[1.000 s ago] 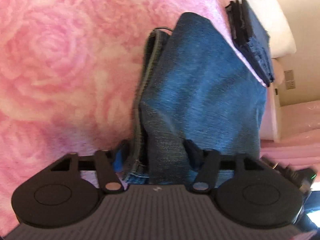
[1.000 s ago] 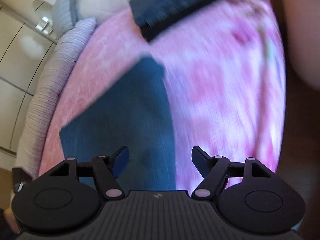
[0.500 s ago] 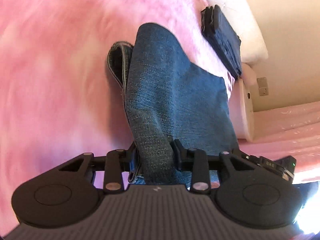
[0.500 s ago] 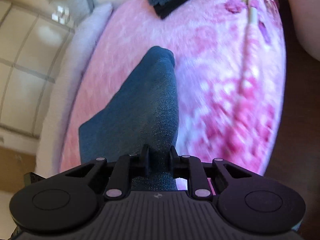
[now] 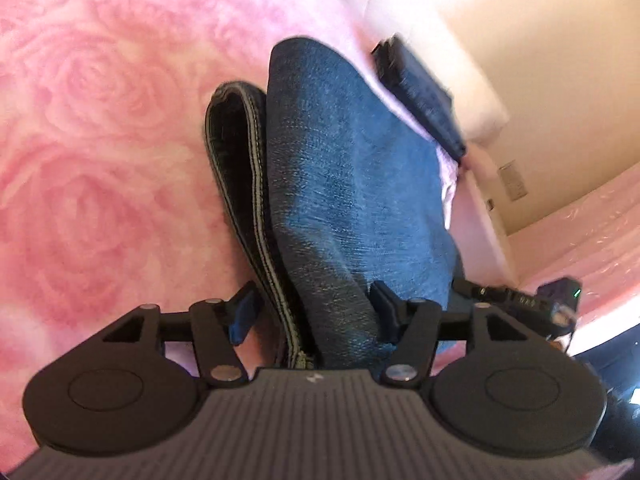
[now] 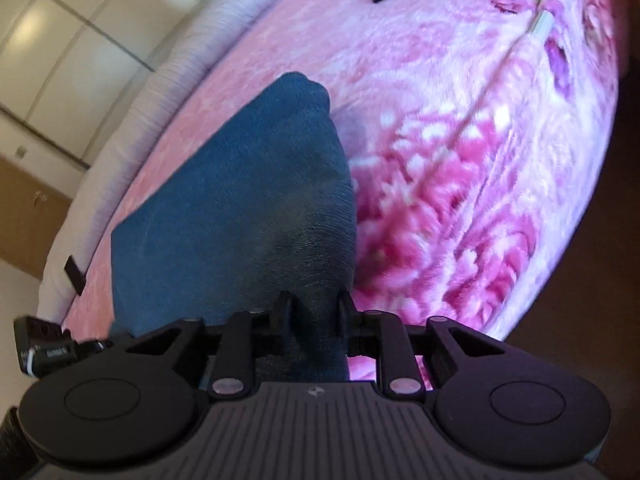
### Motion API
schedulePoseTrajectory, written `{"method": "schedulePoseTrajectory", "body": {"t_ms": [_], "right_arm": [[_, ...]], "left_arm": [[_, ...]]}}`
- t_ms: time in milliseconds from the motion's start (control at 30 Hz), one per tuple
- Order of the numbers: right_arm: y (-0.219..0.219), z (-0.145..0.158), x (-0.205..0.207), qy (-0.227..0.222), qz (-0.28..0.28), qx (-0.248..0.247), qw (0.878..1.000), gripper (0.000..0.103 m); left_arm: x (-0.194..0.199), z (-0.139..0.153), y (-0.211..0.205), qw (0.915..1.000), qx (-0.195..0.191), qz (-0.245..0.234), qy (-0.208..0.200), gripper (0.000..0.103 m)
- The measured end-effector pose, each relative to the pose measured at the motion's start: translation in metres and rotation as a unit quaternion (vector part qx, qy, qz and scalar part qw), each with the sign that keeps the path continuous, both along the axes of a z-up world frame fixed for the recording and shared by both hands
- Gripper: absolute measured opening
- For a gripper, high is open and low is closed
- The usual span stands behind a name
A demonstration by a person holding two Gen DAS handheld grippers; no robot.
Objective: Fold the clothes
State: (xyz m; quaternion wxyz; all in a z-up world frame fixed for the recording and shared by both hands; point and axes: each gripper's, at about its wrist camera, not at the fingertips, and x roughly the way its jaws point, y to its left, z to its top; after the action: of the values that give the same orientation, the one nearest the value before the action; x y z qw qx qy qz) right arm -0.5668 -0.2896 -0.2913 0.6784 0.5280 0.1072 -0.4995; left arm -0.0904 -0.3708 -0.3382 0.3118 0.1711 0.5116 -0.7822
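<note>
- Where half a second ago the left gripper (image 5: 314, 314) clamped the jeans (image 5: 352, 184), its jaws have just been opening and now stand wide, denim loose between them.
- Right gripper (image 6: 314, 312): jaws narrow, opened slightly, apparently pinching the fold.
- One jeans on the blanket (image 5: 100, 120); one dark stack (image 5: 420, 96) at 1 o'clock.
- No legible writing.

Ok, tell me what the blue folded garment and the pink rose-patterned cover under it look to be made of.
Blue folded garment: looks like denim, matte, with visible twill weave, faded patches and a stitched seam along its edge. Pink rose-patterned cover: looks like plush fleece, soft and fuzzy, with raised pile; the fibre itself cannot be told.
</note>
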Motion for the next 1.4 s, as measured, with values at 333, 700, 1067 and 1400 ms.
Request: {"method": "schedulePoseTrajectory", "body": {"t_ms": [333, 700, 1067, 1400], "right_arm": [[0.059, 0.011, -0.010, 0.008, -0.014, -0.185, 0.983, 0.054], [0.135, 0.048, 0.064, 0.281, 0.149, -0.324, 0.891, 0.053], [0.086, 0.037, 0.096, 0.393, 0.165, -0.311, 0.849, 0.003], [0.154, 0.023, 0.162, 0.432, 0.253, -0.370, 0.783, 0.005]], "left_arm": [[-0.010, 0.078, 0.105, 0.9380, -0.296, 0.031, -0.178, 0.056], [-0.137, 0.051, 0.185, 0.7035, -0.474, -0.156, -0.506, 0.040], [-0.127, 0.055, 0.127, 0.7964, -0.410, -0.131, -0.424, 0.019], [-0.090, 0.084, 0.086, 0.9148, -0.270, -0.068, -0.293, 0.019]]}}
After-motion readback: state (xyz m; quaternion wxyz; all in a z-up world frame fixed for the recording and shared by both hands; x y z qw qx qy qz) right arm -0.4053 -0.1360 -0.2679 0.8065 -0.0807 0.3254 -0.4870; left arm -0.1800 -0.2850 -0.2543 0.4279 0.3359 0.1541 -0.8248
